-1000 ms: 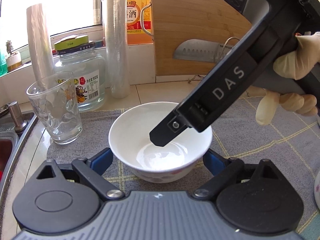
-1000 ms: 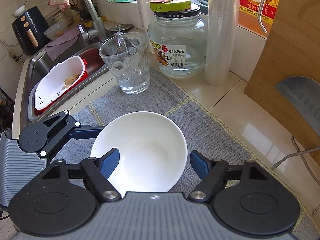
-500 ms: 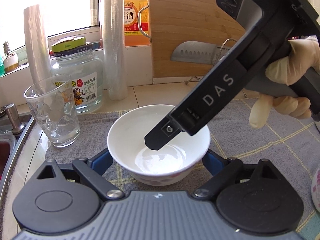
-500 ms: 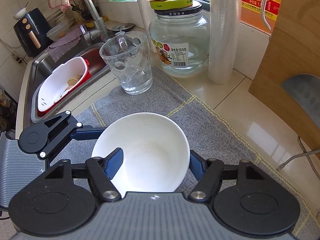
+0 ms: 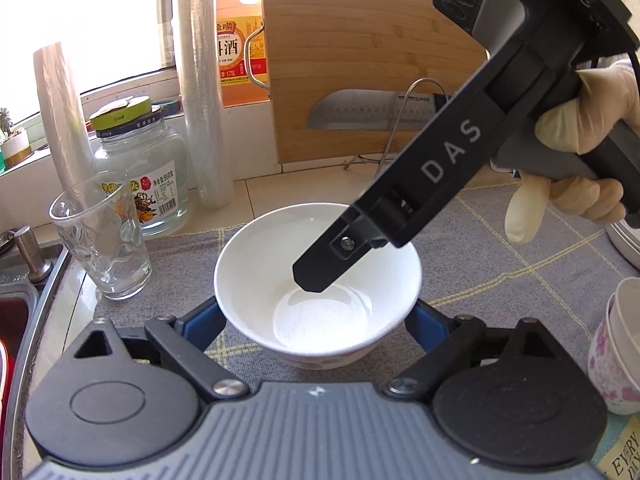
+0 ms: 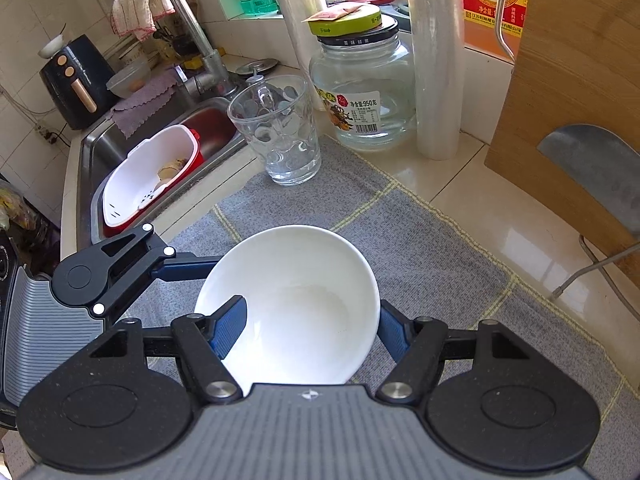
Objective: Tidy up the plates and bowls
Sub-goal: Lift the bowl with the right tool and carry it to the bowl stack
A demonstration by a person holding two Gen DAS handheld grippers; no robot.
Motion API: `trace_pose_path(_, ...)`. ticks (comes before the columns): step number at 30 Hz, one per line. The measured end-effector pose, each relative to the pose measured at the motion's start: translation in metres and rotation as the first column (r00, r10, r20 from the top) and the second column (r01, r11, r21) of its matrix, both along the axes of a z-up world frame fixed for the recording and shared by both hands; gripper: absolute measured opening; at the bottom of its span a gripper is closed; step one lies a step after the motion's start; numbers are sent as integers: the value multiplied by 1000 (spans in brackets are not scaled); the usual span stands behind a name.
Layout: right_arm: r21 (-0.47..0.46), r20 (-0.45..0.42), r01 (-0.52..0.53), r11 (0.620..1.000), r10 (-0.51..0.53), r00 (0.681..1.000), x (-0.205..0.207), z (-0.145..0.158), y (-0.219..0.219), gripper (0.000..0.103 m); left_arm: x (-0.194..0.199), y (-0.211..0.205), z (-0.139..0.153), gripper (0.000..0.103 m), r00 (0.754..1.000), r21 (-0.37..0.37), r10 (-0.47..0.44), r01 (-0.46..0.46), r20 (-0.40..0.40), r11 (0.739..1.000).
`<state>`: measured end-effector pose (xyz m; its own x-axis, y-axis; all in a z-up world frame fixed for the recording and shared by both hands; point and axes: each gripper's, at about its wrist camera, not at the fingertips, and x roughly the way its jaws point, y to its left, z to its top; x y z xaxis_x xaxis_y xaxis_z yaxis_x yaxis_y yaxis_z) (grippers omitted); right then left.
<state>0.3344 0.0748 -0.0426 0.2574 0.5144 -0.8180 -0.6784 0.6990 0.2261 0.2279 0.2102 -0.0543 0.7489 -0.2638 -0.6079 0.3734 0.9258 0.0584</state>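
A white bowl [image 5: 320,264] [image 6: 296,292] with a flower pattern low on its outside is over the grey mat [image 6: 420,248]. My left gripper [image 5: 314,320] is shut on it, a blue pad on each side of its lower wall. My right gripper [image 6: 310,330] is also shut on it. Its left finger [image 6: 228,332] reaches inside the bowl, and its right finger [image 6: 390,332] lies against the outside wall. In the left wrist view that inner finger [image 5: 316,276] points down toward the bowl's floor. Two stacked flowered bowls [image 5: 616,356] stand at the right edge.
A glass tumbler [image 5: 104,240] [image 6: 280,136], a big jar [image 5: 148,176] [image 6: 360,92] and rolls of film [image 5: 204,92] stand behind the bowl. A cutting board [image 5: 360,60] with a cleaver [image 5: 360,114] leans at the back right. The sink [image 6: 96,148] holds a red and white colander [image 6: 148,176].
The right gripper's jaws narrowed onto the bowl. Both grippers shifted with the bowl between them, the tumbler and jar slid left in the left wrist view, and the stacked bowls came into view.
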Motion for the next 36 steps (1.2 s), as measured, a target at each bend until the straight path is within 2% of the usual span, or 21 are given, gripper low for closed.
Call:
trace_pose_path(17, 59, -5, 65, 996, -65, 998, -75, 30, -54, 75, -63, -30, 28, 95, 995, 2, -98, 98, 2, 995)
trace_pose_path(22, 64, -4, 85, 994, -85, 996, -96, 35, -70, 75, -80, -44, 30, 95, 993, -17, -117, 117, -11, 993)
trace_pose_path(36, 77, 36, 143, 987, -146, 989, -146, 50, -121, 75, -114, -86, 36, 95, 976, -11, -217, 217, 8, 976)
